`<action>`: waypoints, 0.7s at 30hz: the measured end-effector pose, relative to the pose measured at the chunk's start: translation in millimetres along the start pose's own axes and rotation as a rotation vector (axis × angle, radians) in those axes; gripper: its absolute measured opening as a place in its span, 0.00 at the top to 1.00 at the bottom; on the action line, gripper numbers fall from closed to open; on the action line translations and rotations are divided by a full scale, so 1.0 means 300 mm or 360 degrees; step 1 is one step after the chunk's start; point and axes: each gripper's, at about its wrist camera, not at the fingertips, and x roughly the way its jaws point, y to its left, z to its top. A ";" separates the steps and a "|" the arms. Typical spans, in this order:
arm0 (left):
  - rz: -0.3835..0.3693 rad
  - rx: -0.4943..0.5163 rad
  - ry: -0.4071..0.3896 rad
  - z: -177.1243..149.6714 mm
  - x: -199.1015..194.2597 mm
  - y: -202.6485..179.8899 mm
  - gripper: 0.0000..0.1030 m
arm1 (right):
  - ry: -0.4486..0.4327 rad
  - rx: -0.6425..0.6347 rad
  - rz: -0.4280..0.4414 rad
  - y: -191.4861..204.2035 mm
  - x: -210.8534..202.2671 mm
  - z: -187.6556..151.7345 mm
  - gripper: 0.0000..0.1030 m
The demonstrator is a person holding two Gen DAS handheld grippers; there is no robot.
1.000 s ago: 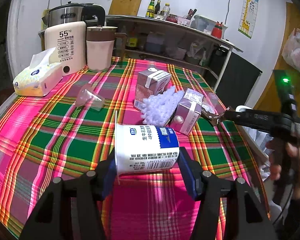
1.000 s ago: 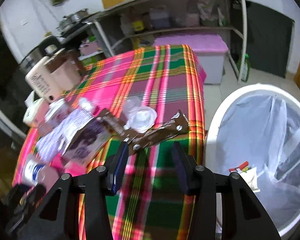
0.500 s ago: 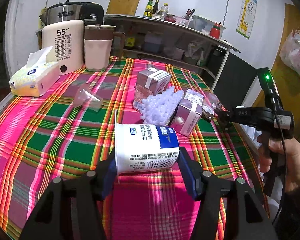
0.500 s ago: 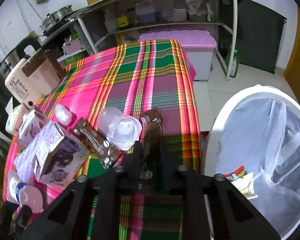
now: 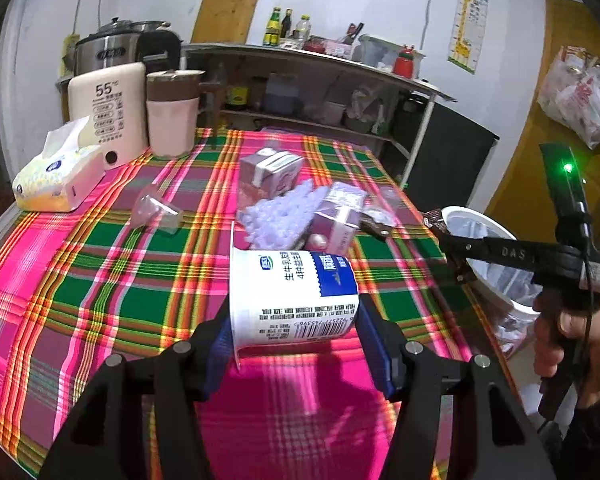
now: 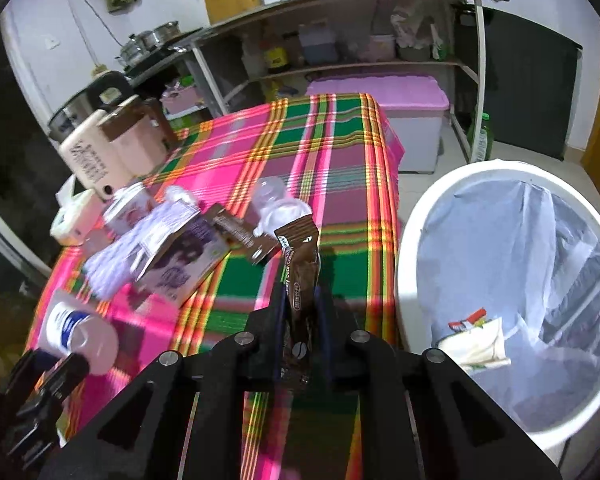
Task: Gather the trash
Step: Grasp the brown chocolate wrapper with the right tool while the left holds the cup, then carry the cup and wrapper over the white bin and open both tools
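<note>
Your left gripper (image 5: 296, 344) is clamped on a white round yogurt cup with blue print (image 5: 292, 300). The cup lies on its side between the blue pads, its open rim to the left, just above the pink and green checked tablecloth (image 5: 80, 280). This gripper points down at a slant over the near part of the table.

To the right, your right gripper (image 6: 300, 320) pinches a long brown shiny snack wrapper (image 6: 300, 264). Its jaws are closing, nearly together, with the wrapper between them. The wrapper sticks up and forward, lifted off the cloth near the table's right edge. In the left view your hand (image 5: 568, 344) holds this gripper by its handle, out beside the table.

Further right, beside the table, stands one round white trash bin with a thin clear bag inside (image 6: 412, 240). Some paper scraps lie at its bottom.

On the cloth you have two small purple drink cartons (image 5: 270, 174), one white bubbly plastic piece (image 5: 276, 212), one more brown wrapper (image 6: 240, 236) and one clear plastic cup lying down (image 5: 156, 212).
</note>
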 end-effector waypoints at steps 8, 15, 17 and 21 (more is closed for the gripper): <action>-0.0076 0.0075 -0.0007 -0.002 -0.040 -0.074 0.42 | -0.0053 -0.0007 0.0044 -0.003 -0.133 -0.096 0.85; -0.0138 0.0129 0.0000 0.001 -0.054 -0.147 0.42 | -0.0122 0.0002 0.0033 -0.030 -0.230 -0.131 0.85; -0.0155 0.0146 0.0003 0.006 -0.052 -0.168 0.42 | -0.0138 0.0009 0.0024 -0.043 -0.252 -0.141 0.85; -0.0187 0.0178 0.0005 0.016 -0.046 -0.210 0.42 | -0.0161 0.0030 0.0001 -0.077 -0.288 -0.155 0.85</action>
